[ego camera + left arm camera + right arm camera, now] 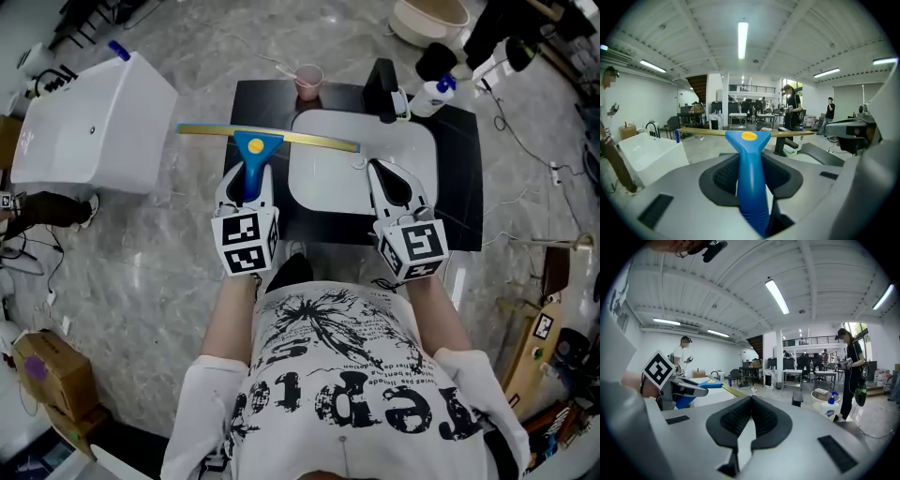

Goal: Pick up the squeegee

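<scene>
One squeegee (255, 155): a smooth blue plastic handle flaring to a triangle, crossed by one long, thin brass-coloured blade bar. The left claw (246, 180) pinches the handle, holding it over the 9 o'clock side of the black counter (459, 187), beside one glossy white rounded tray (328, 187). Only the left gripper view shows ribs near the handle's end. The right claw (376, 168) is pressed together, empty, over the tray. One pink cup (308, 80) stands at 12 o'clock and one bottle (433, 94) at 1 o'clock.

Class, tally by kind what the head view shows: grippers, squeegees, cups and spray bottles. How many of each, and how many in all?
grippers: 2 (left gripper, right gripper)
squeegee: 1
cup: 1
spray bottle: 1
Total: 5
</scene>
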`<state>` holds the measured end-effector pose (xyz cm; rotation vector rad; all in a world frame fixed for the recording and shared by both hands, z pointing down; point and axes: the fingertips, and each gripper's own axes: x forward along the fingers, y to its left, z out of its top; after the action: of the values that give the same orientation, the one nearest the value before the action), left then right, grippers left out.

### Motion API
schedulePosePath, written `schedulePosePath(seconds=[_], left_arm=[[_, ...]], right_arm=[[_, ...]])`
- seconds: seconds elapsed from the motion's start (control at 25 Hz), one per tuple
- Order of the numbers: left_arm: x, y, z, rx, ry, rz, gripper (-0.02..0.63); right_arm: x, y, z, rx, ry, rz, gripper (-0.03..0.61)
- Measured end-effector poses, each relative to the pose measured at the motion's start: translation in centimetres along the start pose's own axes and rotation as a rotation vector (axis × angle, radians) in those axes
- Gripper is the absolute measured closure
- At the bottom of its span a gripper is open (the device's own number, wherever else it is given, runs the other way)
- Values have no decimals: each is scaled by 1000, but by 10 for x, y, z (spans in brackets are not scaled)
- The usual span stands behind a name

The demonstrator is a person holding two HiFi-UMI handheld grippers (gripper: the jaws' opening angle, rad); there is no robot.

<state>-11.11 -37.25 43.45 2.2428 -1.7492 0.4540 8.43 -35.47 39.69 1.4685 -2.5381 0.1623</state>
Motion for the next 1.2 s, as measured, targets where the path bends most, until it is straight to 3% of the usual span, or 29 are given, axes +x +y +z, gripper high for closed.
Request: schedulePosePath(seconds=[0.44, 0.6, 0.88, 1.2], left_arm=[[-76, -28, 95, 49, -271, -52, 474], [-89, -37, 116, 66, -331, -66, 474], [-90, -41, 123, 70, -339, -75, 474], [-79, -43, 119, 64, -323, -87, 474]], right_arm=[[-61, -1, 70, -38, -192, -28, 565], [-74, -6, 83, -19, -230, -33, 565], [-83, -13, 91, -27, -250, -67, 566], [-79, -8, 89, -71, -256, -45, 568]])
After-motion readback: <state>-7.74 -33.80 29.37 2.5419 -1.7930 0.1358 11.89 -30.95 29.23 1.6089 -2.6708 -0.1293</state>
